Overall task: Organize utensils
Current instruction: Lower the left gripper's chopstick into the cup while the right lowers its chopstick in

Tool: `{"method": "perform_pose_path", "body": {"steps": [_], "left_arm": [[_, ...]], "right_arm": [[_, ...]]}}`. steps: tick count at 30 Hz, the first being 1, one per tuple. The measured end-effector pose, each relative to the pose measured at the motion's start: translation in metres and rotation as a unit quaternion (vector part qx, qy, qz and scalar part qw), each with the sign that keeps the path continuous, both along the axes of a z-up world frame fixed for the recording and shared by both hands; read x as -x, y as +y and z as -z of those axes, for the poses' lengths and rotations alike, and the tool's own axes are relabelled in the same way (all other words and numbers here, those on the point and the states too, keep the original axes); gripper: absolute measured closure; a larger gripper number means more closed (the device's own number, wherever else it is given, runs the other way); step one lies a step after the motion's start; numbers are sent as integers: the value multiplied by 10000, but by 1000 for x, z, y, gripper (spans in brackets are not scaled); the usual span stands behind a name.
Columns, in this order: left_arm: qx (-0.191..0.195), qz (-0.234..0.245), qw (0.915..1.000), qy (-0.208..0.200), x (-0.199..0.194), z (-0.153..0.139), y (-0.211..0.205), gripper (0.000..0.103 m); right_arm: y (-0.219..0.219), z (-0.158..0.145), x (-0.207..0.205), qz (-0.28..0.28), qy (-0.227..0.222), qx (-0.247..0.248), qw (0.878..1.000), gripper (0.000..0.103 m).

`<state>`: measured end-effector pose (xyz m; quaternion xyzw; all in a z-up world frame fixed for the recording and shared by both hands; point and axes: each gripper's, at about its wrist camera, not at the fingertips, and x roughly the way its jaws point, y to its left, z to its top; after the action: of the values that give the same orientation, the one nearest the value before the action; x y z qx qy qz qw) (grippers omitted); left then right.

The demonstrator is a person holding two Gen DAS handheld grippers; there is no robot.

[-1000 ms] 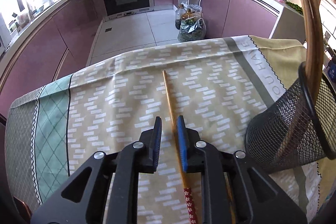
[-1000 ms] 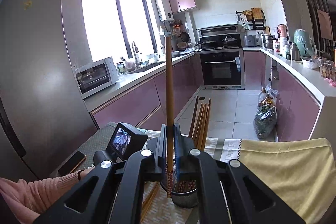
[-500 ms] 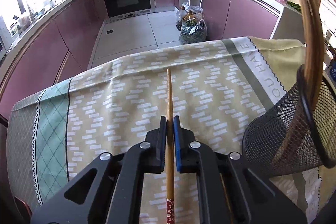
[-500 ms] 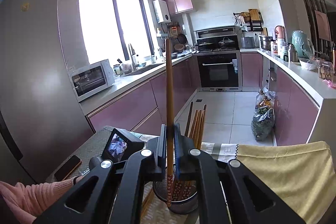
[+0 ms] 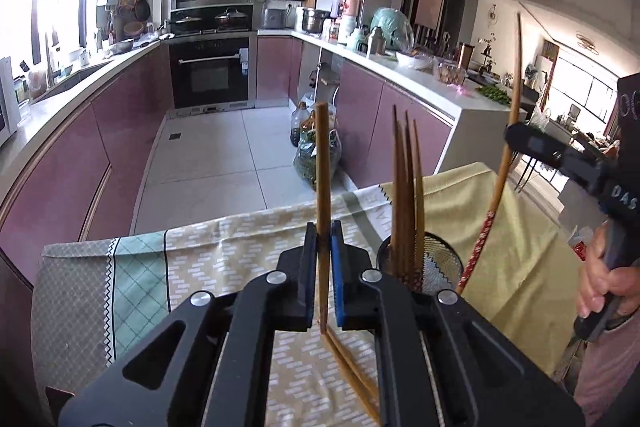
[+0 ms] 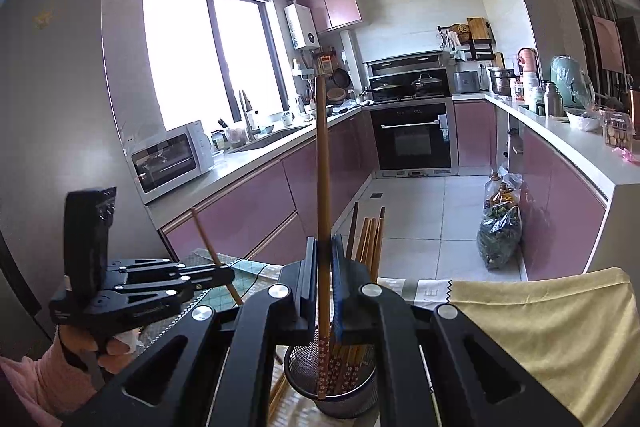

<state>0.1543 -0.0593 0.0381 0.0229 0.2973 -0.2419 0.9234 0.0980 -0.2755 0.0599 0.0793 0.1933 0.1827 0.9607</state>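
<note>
We stand in a kitchen with purple cabinets, and before us a table under a patterned tablecloth (image 5: 208, 259) carries the work. Going left to right in the left wrist view: our left gripper (image 5: 320, 267) is clenched on one chopstick (image 5: 322, 163), pinched near its lower end so that the shaft stands nearly upright above the jaws, with its tip poking out just below them. Two loose chopsticks (image 5: 352, 367) lie on the cloth beneath that gripper. To the right sits the black mesh holder (image 5: 436, 267) with several chopsticks standing in it — it lies just right of the left gripper and a little beyond. Further right, our right gripper (image 6: 322, 283) is clamped shut on a second chopstick (image 6: 323, 187), also upright, and its red-patterned lower end hangs inside the holder's mouth, directly below the jaws. So the right hand is the nearer one: its stick is already lined up along the holder's axis and needs only a release. The left stick must travel rightward, staying vertical — then drop in.
</note>
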Motion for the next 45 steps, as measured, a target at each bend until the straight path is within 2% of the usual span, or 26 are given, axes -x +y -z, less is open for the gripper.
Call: {"method": "perform_pose_path", "body": {"steps": [8,14,18,21,26,30,32,36,41,43,45], "left_arm": [[526,172,9979,-332,20,-50,7,96],[683,370,9950,-626,34,-80,-4,96],[633,570,9941,-677,41,-84,-19,96],[413,680,9956,-497,36,-72,-32,96],[88,842,9963,174,16,-41,-49,96],[-121,841,9943,647,-7,-14,-61,96],[-242,716,9945,725,-19,-3,-65,95],[-212,685,9920,1035,-41,17,-74,94],[-196,556,9924,1076,-46,35,-74,94],[-121,507,9934,1025,-43,36,-67,94],[-53,439,9951,884,-35,35,-60,90]], "right_arm": [[0,4,-7,69,39,-19,10000,97],[2,15,-16,104,209,-36,9997,97],[2,23,-20,118,316,-34,9994,97],[4,28,-24,79,436,-12,9990,97],[8,41,-35,-6,727,41,9973,97],[10,53,-45,54,1005,84,9949,97],[12,59,-49,72,1119,98,9936,97],[12,65,-50,127,1189,33,9928,95],[9,66,-45,118,1162,-14,9932,93],[8,65,-41,100,1134,-29,9935,88],[8,63,-35,54,1083,-64,9941,86]]}}
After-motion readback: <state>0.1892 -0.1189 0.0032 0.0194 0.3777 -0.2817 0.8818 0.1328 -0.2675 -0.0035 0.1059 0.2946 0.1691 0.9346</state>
